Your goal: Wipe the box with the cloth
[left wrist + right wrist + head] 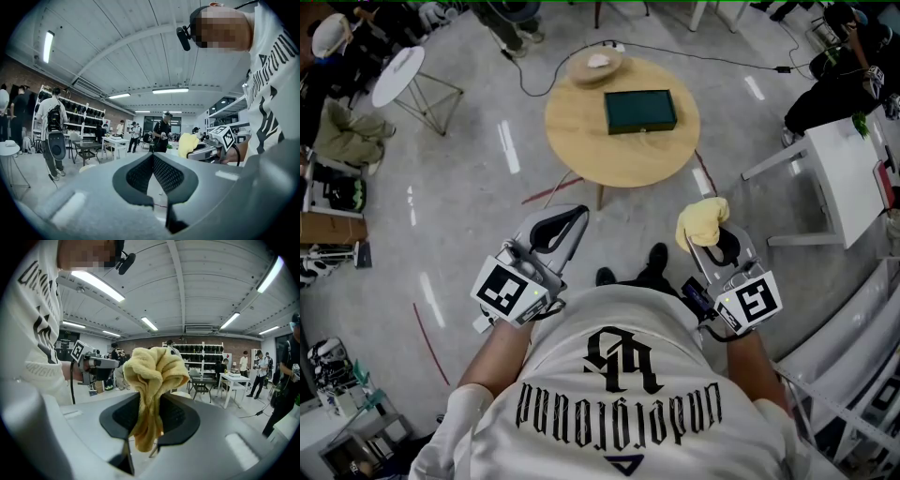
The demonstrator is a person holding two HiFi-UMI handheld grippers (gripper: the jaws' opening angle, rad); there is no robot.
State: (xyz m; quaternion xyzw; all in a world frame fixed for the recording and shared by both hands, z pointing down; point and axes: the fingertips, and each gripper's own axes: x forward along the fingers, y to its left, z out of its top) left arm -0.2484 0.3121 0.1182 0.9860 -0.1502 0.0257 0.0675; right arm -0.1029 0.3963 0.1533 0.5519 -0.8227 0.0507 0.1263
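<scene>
The dark green box (639,111) lies flat on a round wooden table (581,131), well ahead of both grippers. My right gripper (710,232) is shut on a crumpled yellow cloth (701,220), which bunches up above the jaws. In the right gripper view the cloth (155,373) fills the gap between the jaws of that gripper (152,401). My left gripper (579,215) is shut and holds nothing; its jaws meet in the left gripper view (153,158). From there the cloth (188,143) shows to the right. Both grippers hover near the person's chest, short of the table.
A shallow wooden bowl (595,66) sits at the table's far edge. A small white side table (398,75) stands far left, a white table (848,169) at right. A black cable (703,56) runs across the floor beyond the table. Several people stand around the room.
</scene>
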